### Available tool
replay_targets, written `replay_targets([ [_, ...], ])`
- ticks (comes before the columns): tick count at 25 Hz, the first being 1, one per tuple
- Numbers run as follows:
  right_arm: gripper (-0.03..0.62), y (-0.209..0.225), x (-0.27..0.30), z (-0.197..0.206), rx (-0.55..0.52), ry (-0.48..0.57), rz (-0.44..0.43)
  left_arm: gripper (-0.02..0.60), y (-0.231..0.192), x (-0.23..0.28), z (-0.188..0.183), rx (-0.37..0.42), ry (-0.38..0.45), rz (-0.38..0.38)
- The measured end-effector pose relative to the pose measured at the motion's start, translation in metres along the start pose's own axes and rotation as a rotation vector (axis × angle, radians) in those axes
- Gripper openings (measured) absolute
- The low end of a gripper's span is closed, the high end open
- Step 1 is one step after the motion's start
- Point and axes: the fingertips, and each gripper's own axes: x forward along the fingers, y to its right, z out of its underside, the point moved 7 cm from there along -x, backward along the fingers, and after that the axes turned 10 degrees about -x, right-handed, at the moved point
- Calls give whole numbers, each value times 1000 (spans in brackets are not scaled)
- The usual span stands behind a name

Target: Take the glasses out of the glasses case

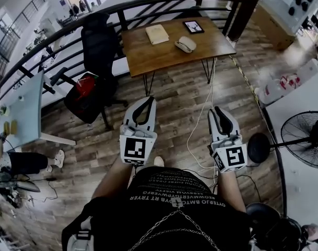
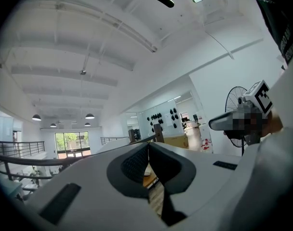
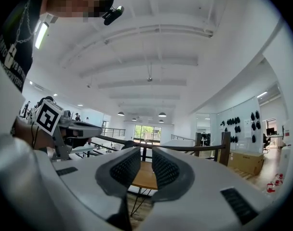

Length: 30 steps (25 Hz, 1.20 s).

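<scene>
**Well short of the case, both tools empty**

The left tool (image 1: 139,120) and the right tool (image 1: 225,124) are held side by side at waist height over the wooden floor (image 1: 174,103), their tips pointing forward. In the left gripper view the left tool (image 2: 147,146) is clenched, its jaw tips meeting with nothing between them. In the right gripper view the right tool (image 3: 146,153) is released by a narrow gap, and only the bench (image 3: 145,177) shows through it.

The glasses case (image 1: 185,44), a pale oval, lies on the bench (image 1: 148,56) well ahead of both tools, a little nearer the right tool's line. Whether its lid is up is too small to tell. A book (image 1: 157,34) lies to the left of the case and a dark tablet (image 1: 193,26) just beyond it. A black office chair (image 1: 99,46) stands ahead and to the left of the left tool.
</scene>
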Motion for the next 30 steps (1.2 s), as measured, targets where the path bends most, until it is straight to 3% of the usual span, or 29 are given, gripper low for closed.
replay_targets([
  [16, 78, -24, 74, -13, -42, -51, 37, 28, -74, 32, 12, -48, -9, 66],
  [22, 80, -29, 69, -16, -72, -70, 43, 28, -73, 32, 21, -78, -19, 96],
  [30, 80, -6, 73, 5, -12, -88, 57, 28, -69, 49, 26, -87, -40, 88],
])
